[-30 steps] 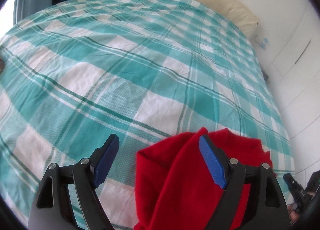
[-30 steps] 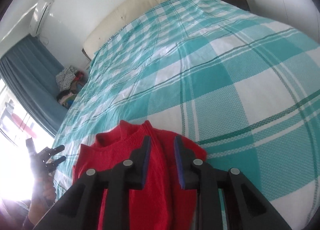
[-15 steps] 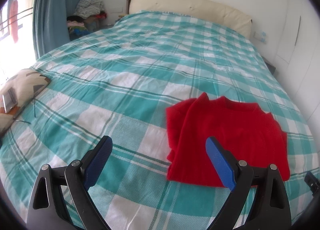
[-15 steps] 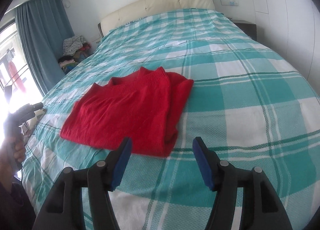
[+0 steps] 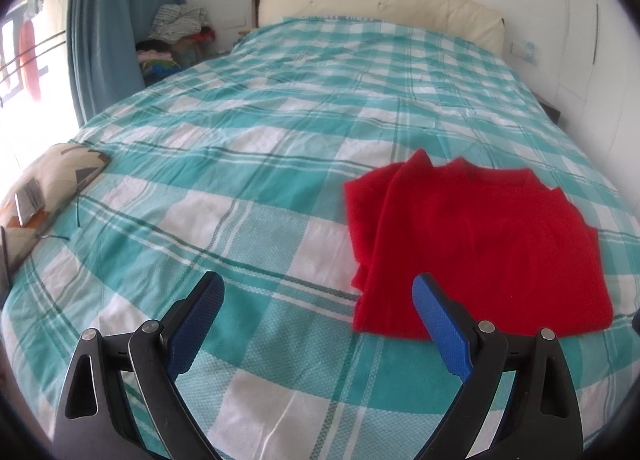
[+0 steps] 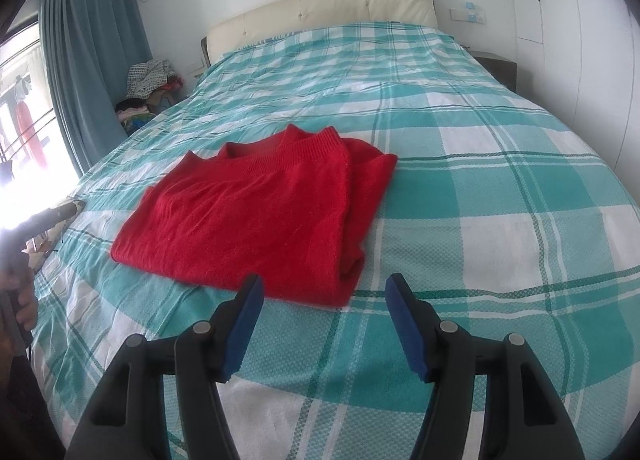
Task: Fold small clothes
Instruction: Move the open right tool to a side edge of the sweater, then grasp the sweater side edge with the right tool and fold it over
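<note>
A red knit sweater (image 5: pixel 472 252) lies flat on the teal checked bedspread (image 5: pixel 240 188), both sleeves folded in over its body and the neckline toward the headboard. In the left wrist view it sits ahead and to the right of my left gripper (image 5: pixel 318 292), which hangs open and empty above the bedspread, its right pad overlapping the sweater's near hem. In the right wrist view the sweater (image 6: pixel 256 220) sits ahead and to the left. My right gripper (image 6: pixel 325 288) is open just short of its near right corner, with nothing between the pads.
A patterned pillow (image 5: pixel 60 172) with a small flat device lies at the bed's left edge. Piled clothes (image 6: pixel 148 80) and a blue curtain (image 6: pixel 92 60) fill the far left corner. A dark nightstand (image 6: pixel 496 64) and white wall border the right side. A hand (image 6: pixel 20 300) shows at far left.
Both grippers have drawn back from the sweater toward the foot of the bed. The right jaws, nearly shut over the fabric before, have opened; the sweater now lies free.
</note>
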Action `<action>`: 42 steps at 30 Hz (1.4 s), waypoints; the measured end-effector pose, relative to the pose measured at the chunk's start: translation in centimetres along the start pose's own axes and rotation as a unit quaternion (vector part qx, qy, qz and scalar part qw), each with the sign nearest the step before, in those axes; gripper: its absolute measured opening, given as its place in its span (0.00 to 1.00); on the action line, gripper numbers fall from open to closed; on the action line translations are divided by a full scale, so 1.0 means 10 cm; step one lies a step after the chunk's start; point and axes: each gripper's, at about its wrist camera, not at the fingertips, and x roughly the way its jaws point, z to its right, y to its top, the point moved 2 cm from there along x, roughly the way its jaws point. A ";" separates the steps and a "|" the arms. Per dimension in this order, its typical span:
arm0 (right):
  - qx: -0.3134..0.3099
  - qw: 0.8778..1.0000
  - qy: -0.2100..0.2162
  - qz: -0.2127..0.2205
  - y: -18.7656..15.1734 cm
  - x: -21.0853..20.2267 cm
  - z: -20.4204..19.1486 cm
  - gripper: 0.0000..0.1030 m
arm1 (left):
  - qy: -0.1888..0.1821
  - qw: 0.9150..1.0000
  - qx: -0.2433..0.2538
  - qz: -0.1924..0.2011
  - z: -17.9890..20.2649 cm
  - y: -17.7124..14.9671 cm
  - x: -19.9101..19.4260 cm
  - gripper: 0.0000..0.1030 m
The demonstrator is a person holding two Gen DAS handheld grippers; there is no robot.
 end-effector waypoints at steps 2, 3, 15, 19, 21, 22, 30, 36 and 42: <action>0.003 1.000 0.003 0.002 0.03 0.01 0.02 0.61 | -0.020 0.999 -0.008 -0.035 0.03 -0.06 0.10 0.93; 0.004 1.000 0.004 0.004 0.04 0.01 0.03 0.61 | -0.029 0.999 -0.010 -0.039 0.04 -0.06 0.11 0.93; 0.058 0.998 0.012 -0.024 0.47 0.40 0.44 0.72 | -0.049 0.998 -0.026 -0.034 -0.14 0.05 -0.02 0.93; 0.136 0.988 0.046 -0.052 0.65 0.70 0.74 0.72 | -0.050 0.997 -0.046 -0.025 -0.27 0.06 -0.09 0.93; 0.149 0.985 0.060 -0.066 0.67 0.86 0.78 0.72 | -0.050 0.997 -0.052 -0.025 -0.31 0.07 -0.09 0.93; 0.153 0.983 0.074 -0.074 0.67 0.93 0.78 0.72 | -0.053 0.997 -0.055 -0.027 -0.31 0.07 -0.08 0.93; 0.147 0.977 0.090 -0.124 0.64 1.49 0.50 0.45 | -0.062 0.996 -0.051 -0.034 -0.27 0.06 -0.06 0.93; 0.109 0.986 0.056 -0.113 0.98 1.37 -0.05 0.12 | -0.052 0.995 -0.075 -0.033 -0.49 0.11 -0.09 0.93; 0.067 0.984 0.104 -0.129 1.48 1.42 -1.25 0.11 | -0.026 0.996 -0.086 -0.023 -0.70 0.18 -0.11 0.93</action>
